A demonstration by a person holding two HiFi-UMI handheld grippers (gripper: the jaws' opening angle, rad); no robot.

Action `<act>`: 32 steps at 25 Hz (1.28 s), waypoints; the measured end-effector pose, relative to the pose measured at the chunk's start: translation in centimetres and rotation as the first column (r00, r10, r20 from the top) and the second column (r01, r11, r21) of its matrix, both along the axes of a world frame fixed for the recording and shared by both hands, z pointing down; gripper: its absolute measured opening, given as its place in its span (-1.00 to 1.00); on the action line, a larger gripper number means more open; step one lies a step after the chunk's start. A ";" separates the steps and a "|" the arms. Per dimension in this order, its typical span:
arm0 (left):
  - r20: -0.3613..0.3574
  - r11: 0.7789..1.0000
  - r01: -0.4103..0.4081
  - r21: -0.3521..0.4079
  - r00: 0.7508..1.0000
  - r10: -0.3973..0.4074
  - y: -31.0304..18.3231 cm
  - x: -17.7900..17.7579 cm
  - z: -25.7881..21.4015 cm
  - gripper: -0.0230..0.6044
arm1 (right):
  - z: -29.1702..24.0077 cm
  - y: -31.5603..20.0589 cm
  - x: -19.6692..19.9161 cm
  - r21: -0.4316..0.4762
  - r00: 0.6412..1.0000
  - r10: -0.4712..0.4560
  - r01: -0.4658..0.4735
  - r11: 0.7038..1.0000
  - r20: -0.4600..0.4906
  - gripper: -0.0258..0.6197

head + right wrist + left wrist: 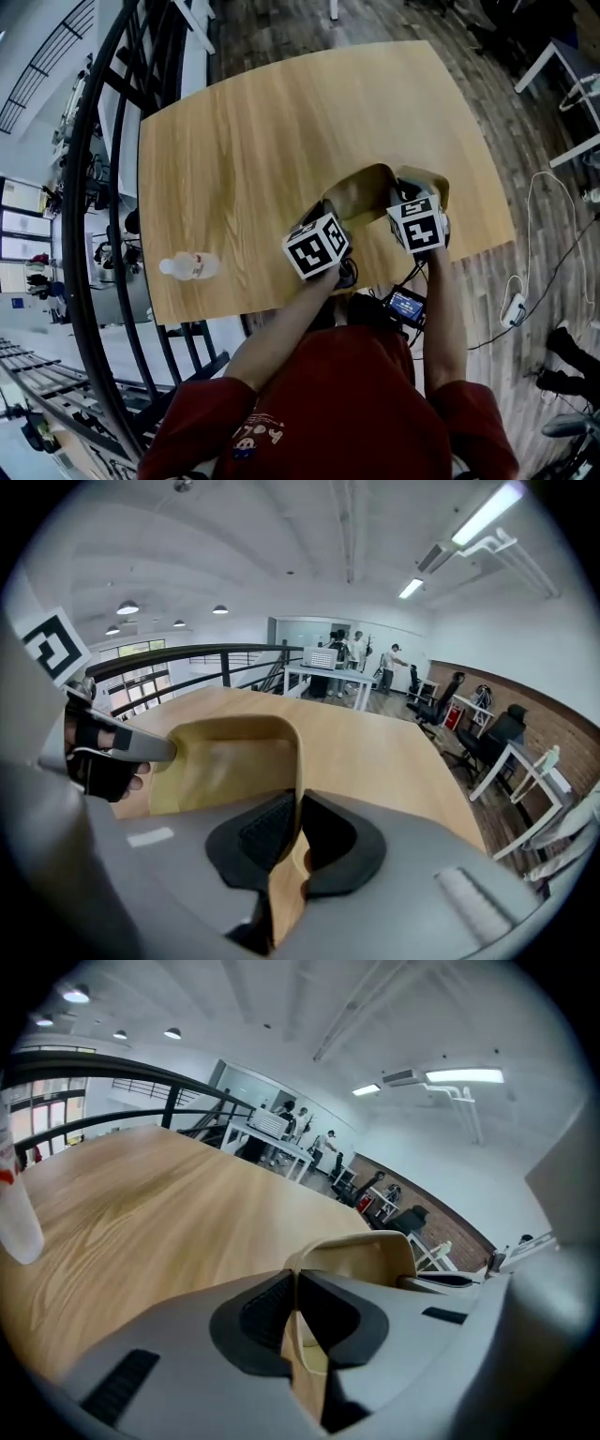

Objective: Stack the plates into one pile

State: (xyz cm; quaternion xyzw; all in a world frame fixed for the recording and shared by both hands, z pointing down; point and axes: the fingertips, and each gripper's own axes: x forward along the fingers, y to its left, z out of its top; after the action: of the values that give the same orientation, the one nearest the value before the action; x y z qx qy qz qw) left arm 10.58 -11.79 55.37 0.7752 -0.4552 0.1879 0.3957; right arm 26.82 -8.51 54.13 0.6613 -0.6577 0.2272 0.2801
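Pale wood table (281, 141), near edge. Tan rounded-square plate (225, 761) with a raised rim; left gripper (296, 1283) and right gripper (298, 808) each pinch the rim edge-on, pads clenched on it.

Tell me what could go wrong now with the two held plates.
The left gripper and right gripper each pinch only a plate's thin rim: the left plate or right plate may swivel or slip. Both hang close together by the table's near edge; they may knock, and a dropped one could miss it.
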 end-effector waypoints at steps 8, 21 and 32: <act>0.019 0.967 -0.253 0.031 0.968 0.252 1.8 8.2 -1.0 -0.83 | -0.4 6.2 6.8 0.029 0.976 0.216 -0.217 0.976 0.039 -0.82; 0.051 0.832 -0.555 0.007 0.831 0.554 2.3 18.8 -0.9 -0.83 | 0.9 11.4 13.9 -0.032 0.855 0.480 -0.484 0.874 0.195 -0.82; 0.084 0.765 -0.636 -0.102 0.761 0.643 1.8 21.9 2.3 -0.83 | 4.2 12.2 15.9 -0.148 0.781 0.557 -0.538 0.830 0.281 -0.81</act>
State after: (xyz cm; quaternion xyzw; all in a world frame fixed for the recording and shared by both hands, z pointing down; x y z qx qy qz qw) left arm 32.49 -9.95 57.68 0.8580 -0.1789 0.3707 0.3072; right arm 42.70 3.69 58.36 0.7705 -0.4659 0.4198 0.1140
